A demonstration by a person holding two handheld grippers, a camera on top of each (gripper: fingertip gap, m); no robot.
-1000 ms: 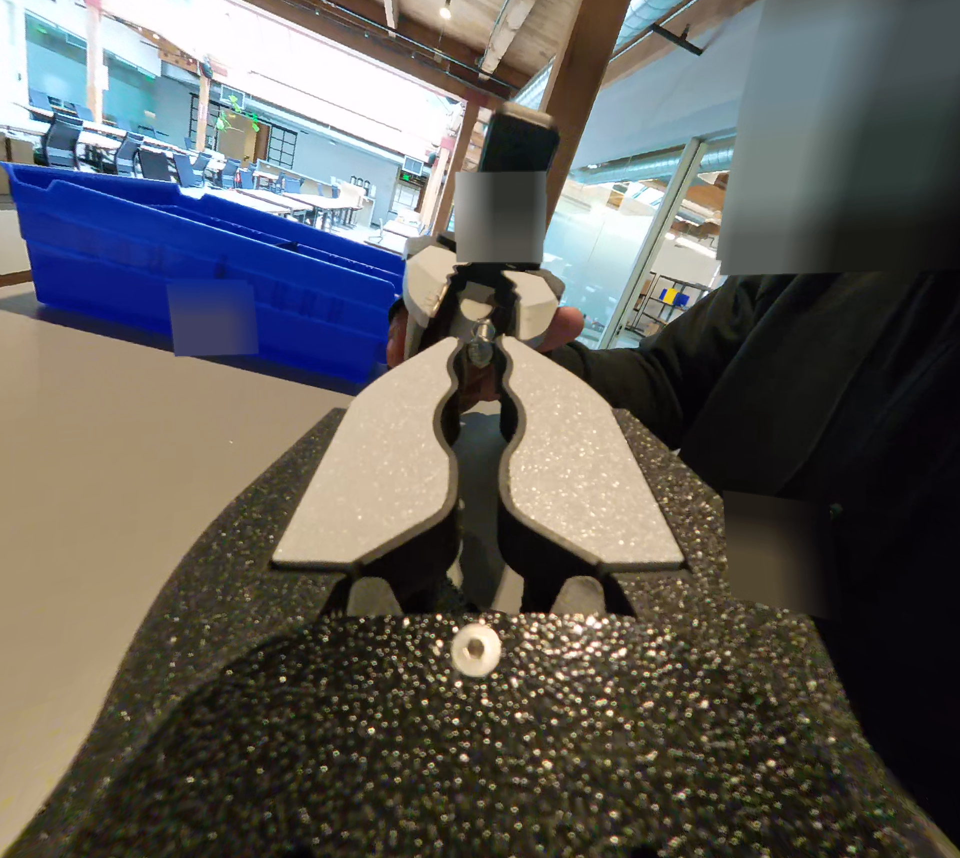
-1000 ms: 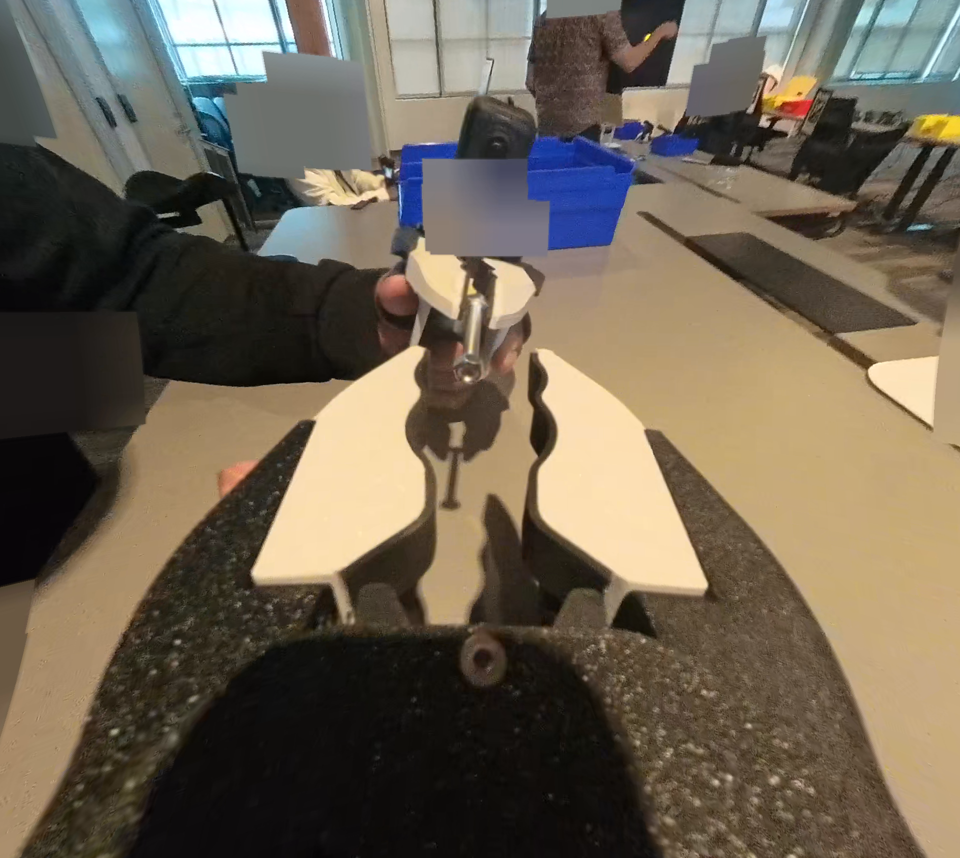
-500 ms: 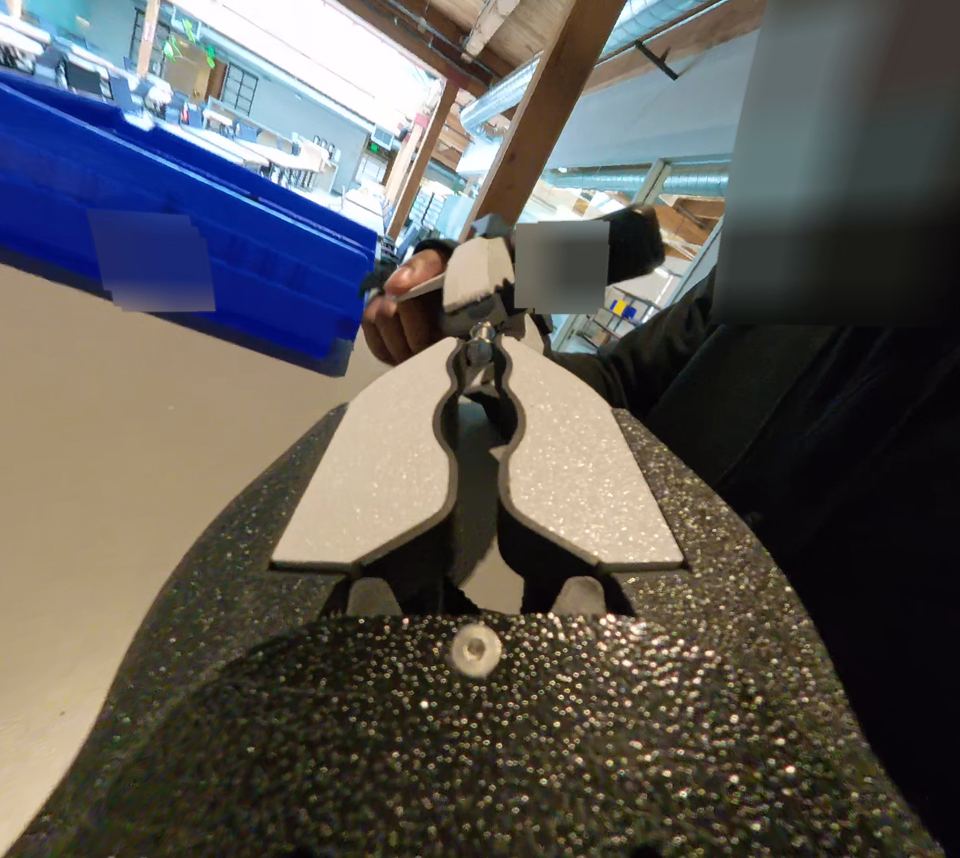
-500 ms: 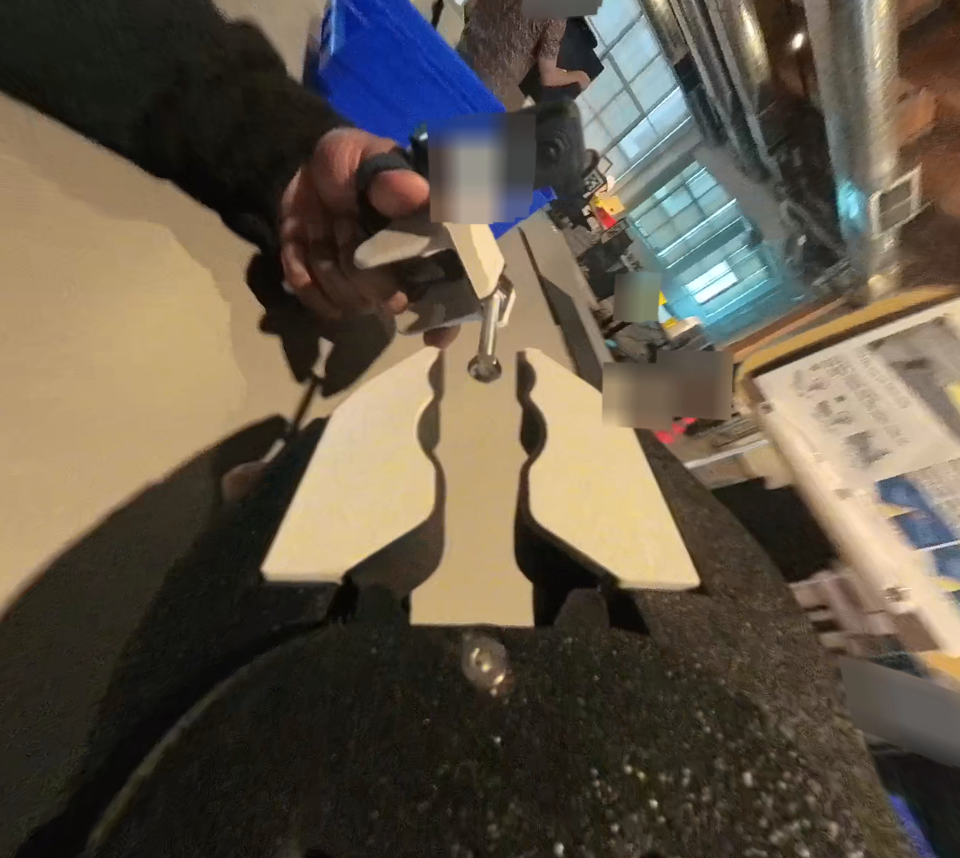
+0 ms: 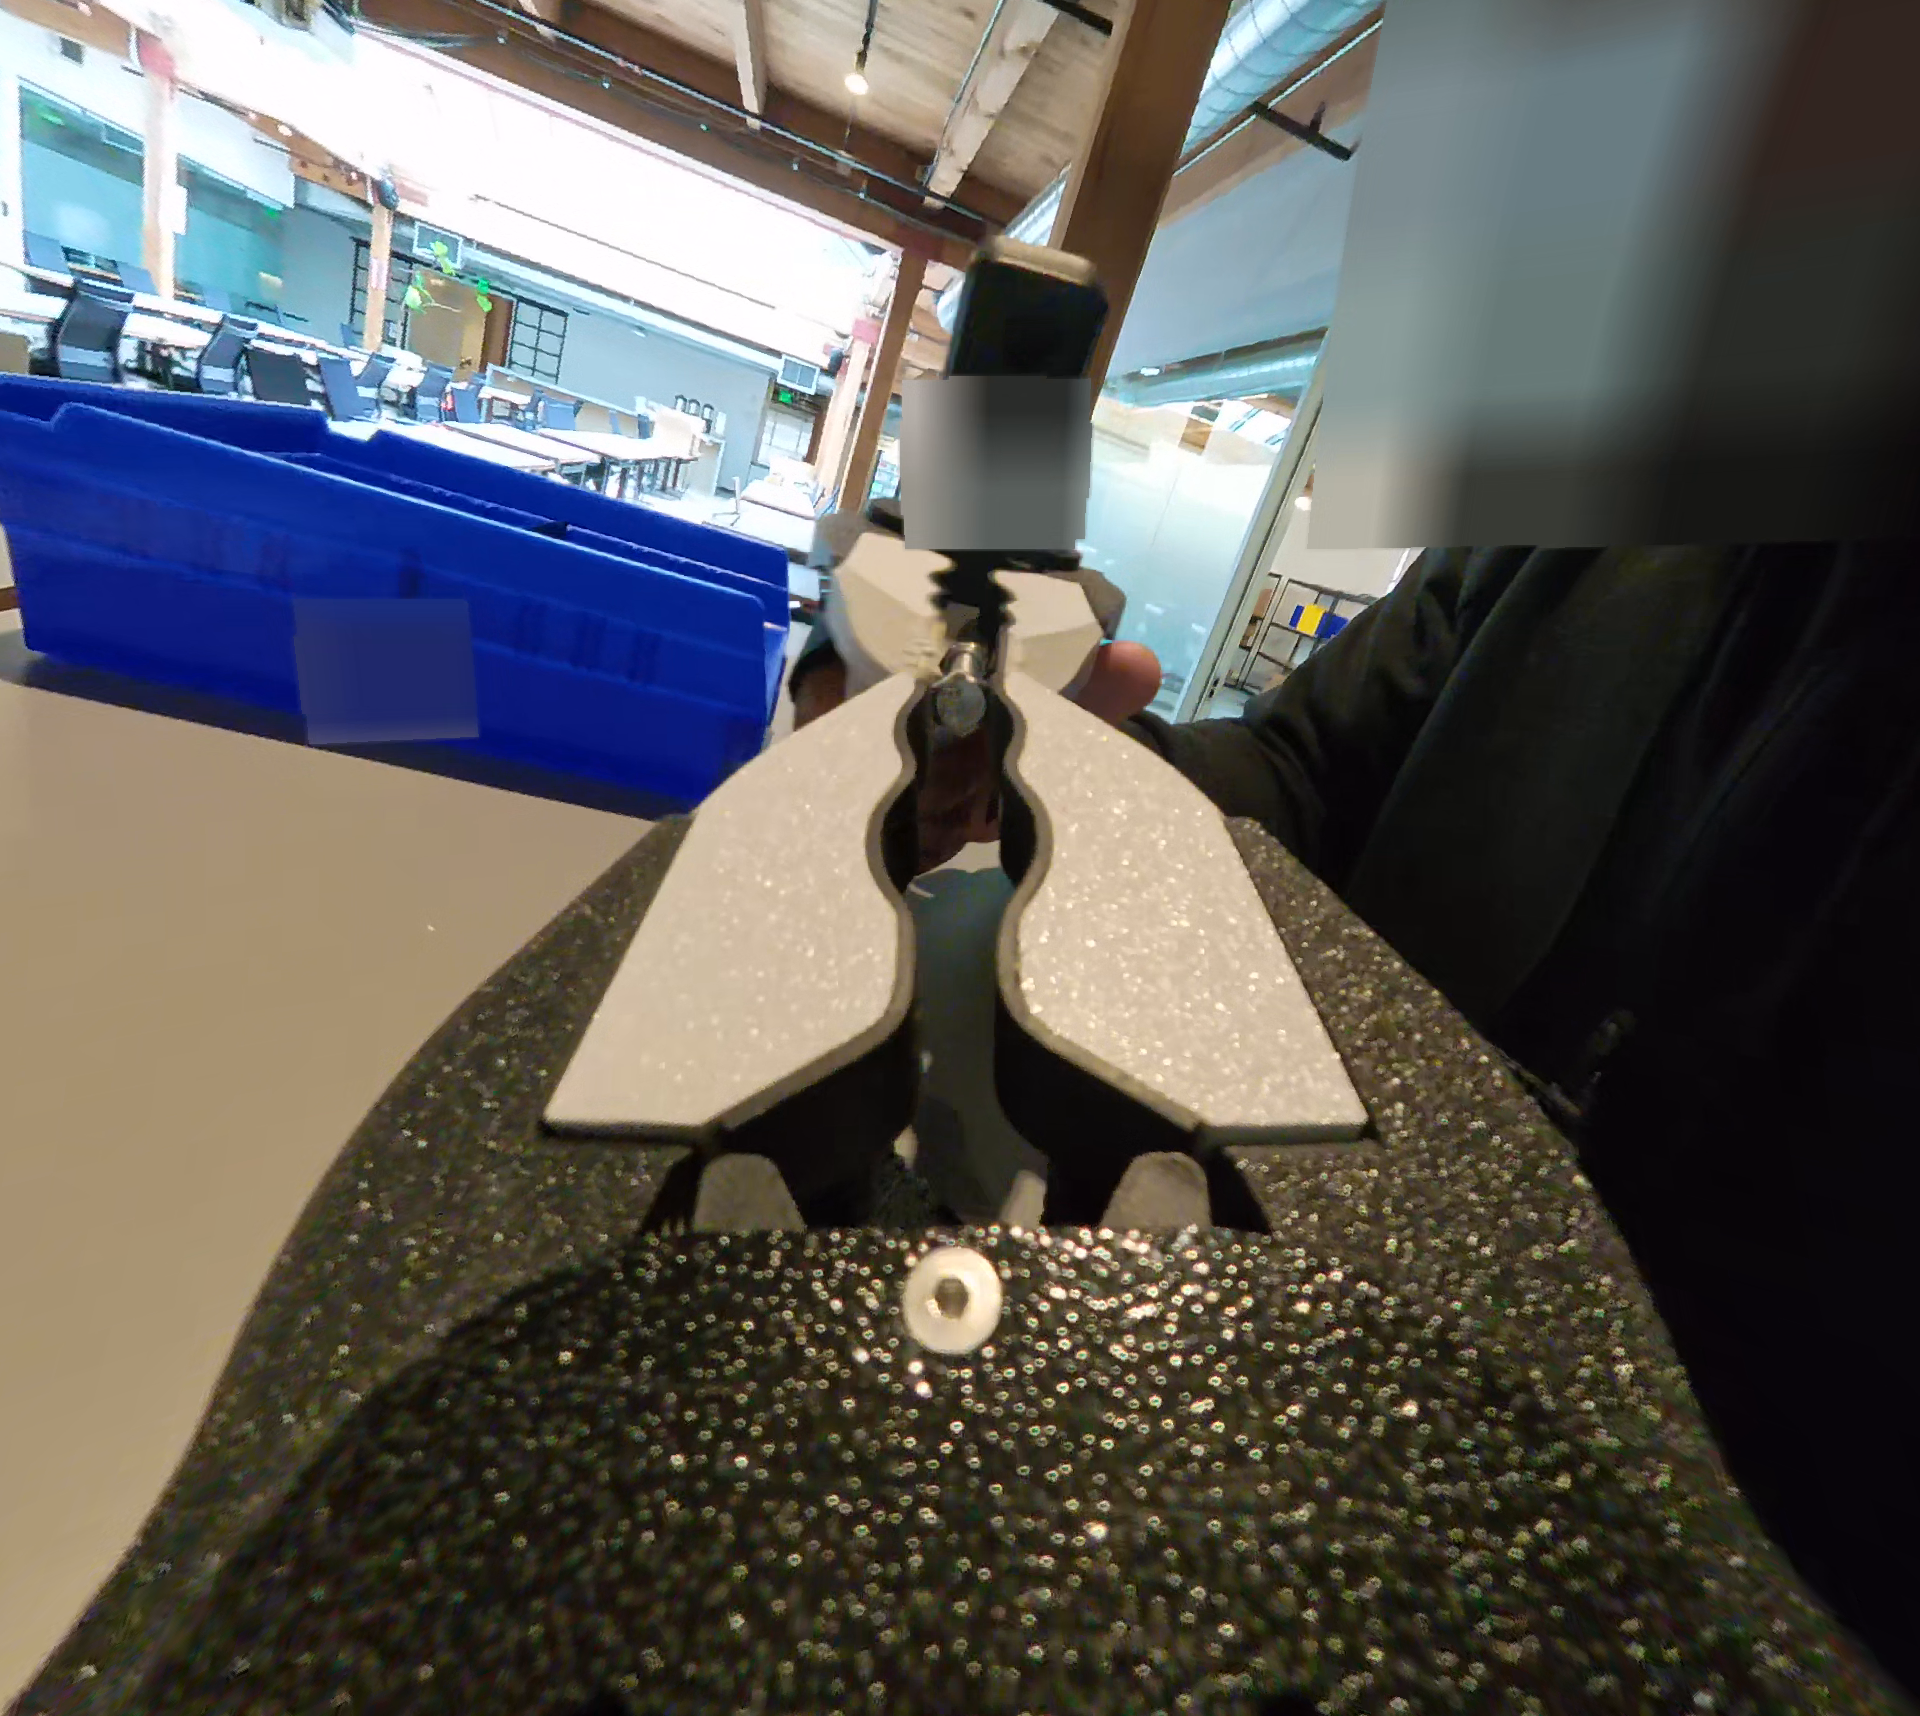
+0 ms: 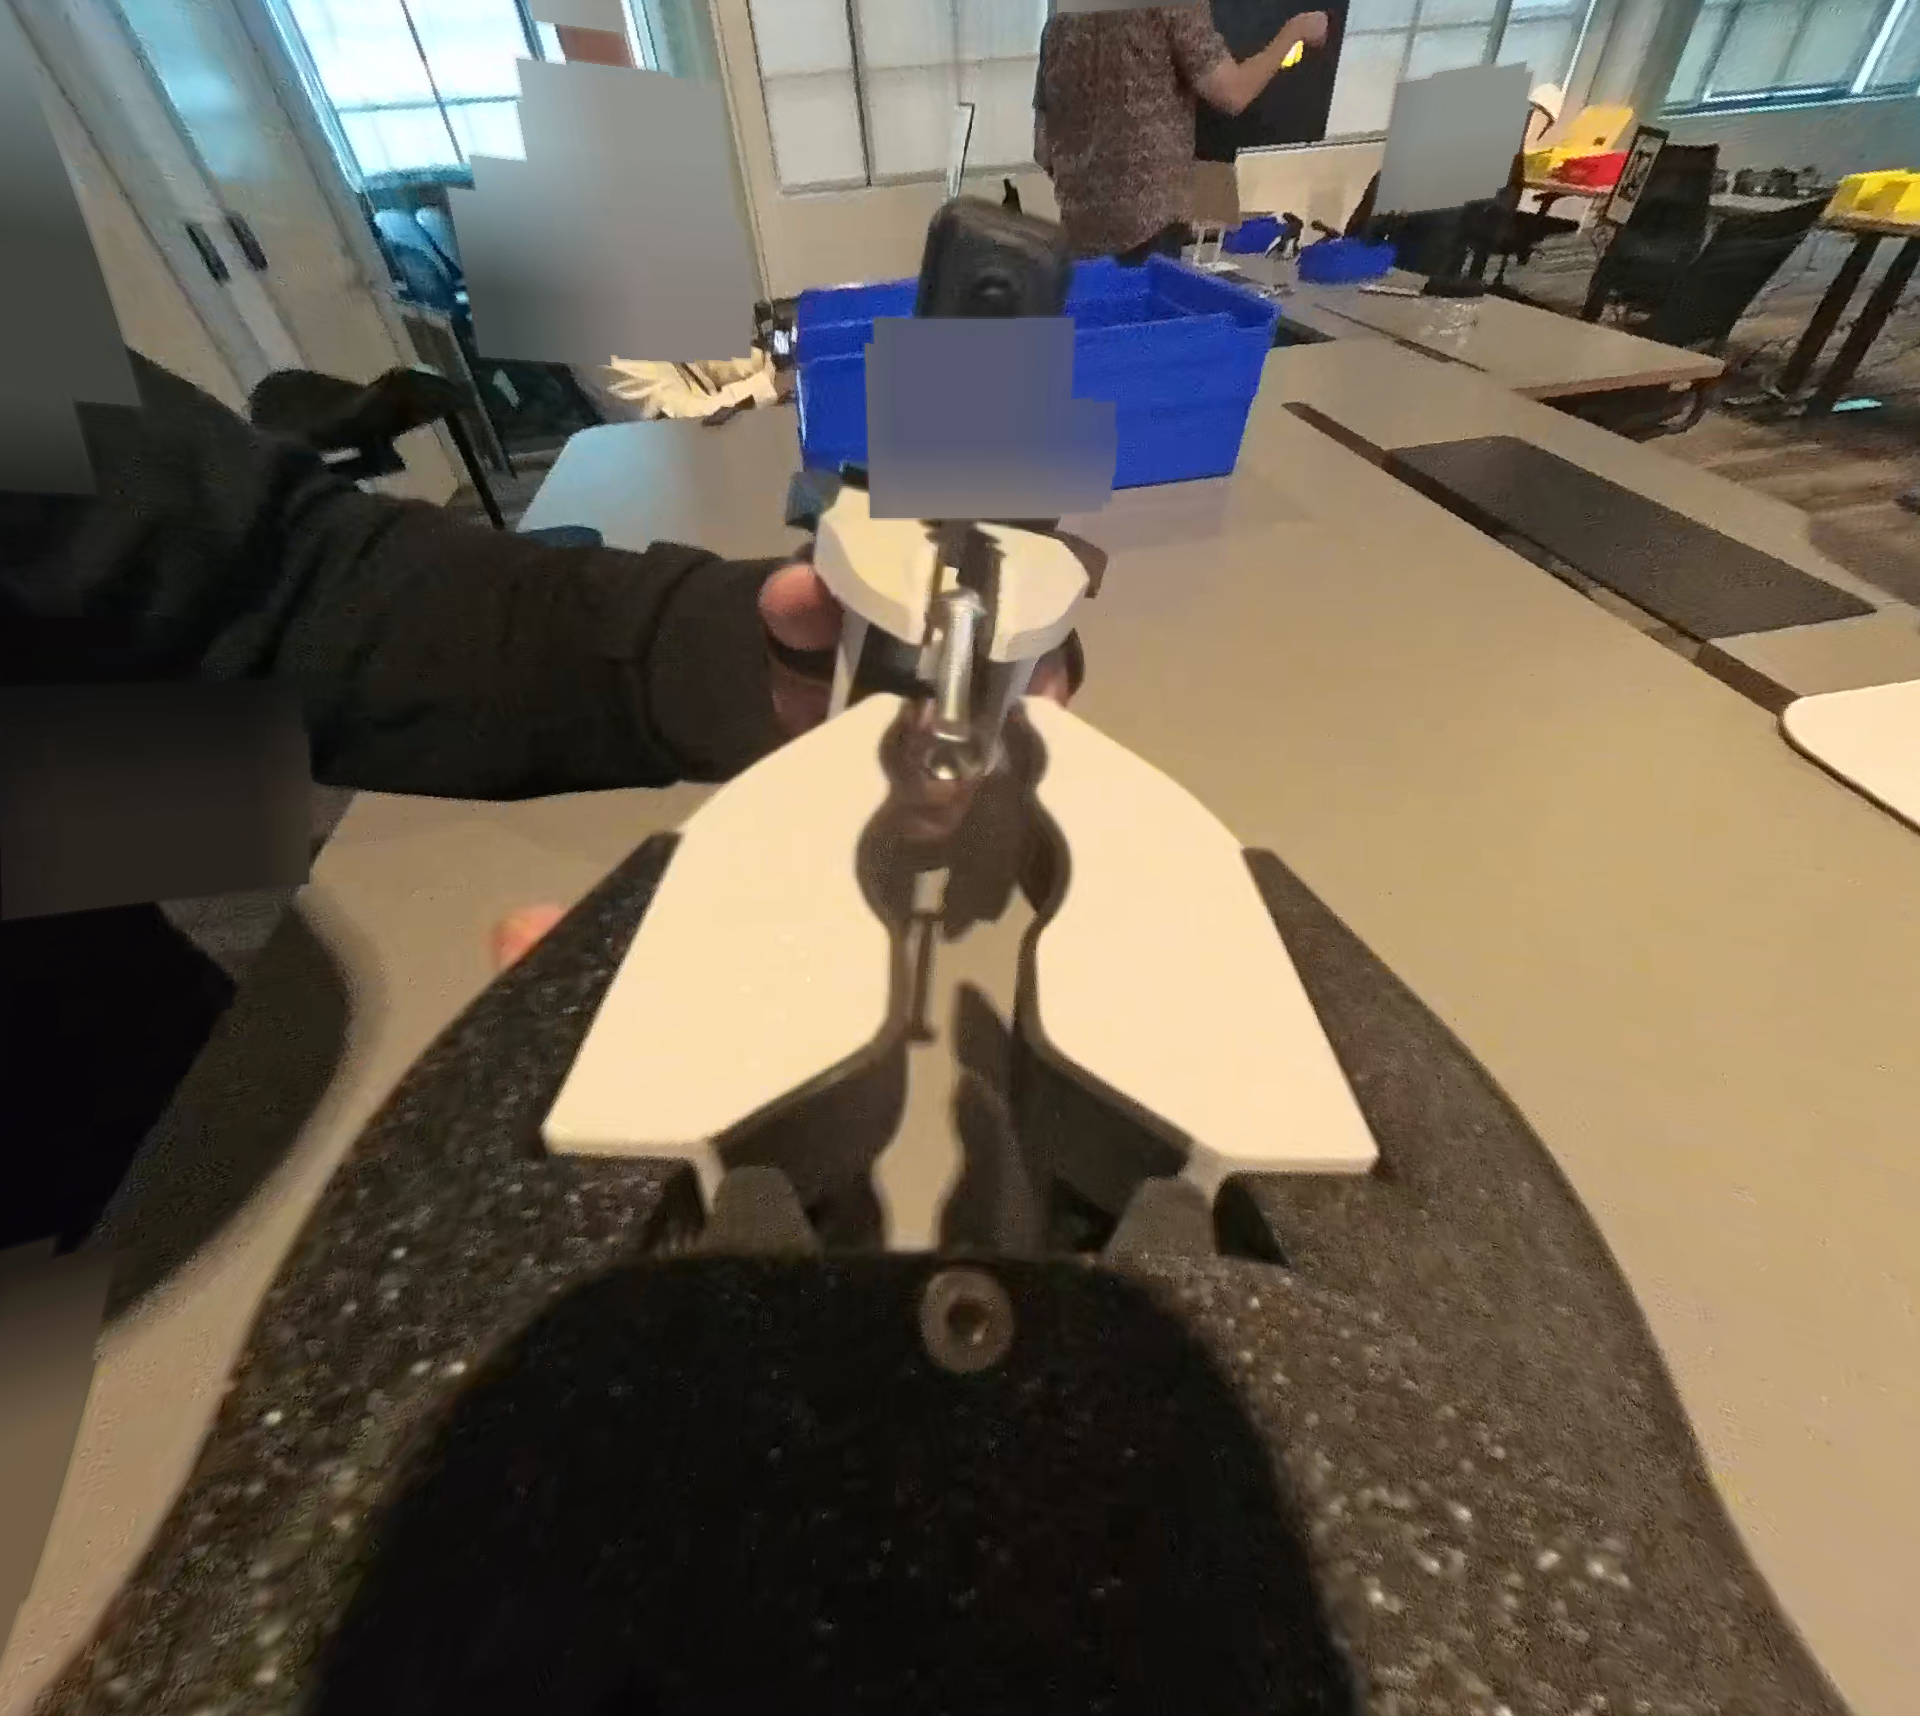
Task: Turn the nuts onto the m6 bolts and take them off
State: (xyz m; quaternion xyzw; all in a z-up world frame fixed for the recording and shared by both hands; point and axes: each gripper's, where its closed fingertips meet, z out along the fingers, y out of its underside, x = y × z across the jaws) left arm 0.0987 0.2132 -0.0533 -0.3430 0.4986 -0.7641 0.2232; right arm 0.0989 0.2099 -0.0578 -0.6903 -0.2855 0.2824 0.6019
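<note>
My left gripper (image 5: 958,696) is shut on a silver M6 bolt (image 5: 960,702) and holds it above the grey table (image 5: 260,887). In the right wrist view the bolt (image 6: 954,643) points toward my right gripper (image 6: 956,716), which is closed on the nut (image 6: 943,760) at the bolt's near end. The two grippers face each other tip to tip. The right gripper (image 5: 977,617) shows beyond the bolt in the left wrist view. The left gripper (image 6: 951,580) shows in the right wrist view, held by a hand in a dark sleeve.
Blue bins (image 5: 416,544) stand on the table at the far side and also show in the right wrist view (image 6: 1174,388). A black mat (image 6: 1621,534) and a white board (image 6: 1860,741) lie to the right. A person (image 6: 1132,128) stands behind the bins. The grippers are tip to tip, or close to it.
My right gripper was open and rolled on its side half a second ago. It has rolled back level and closed on the nut. The left gripper kept hold of the bolt.
</note>
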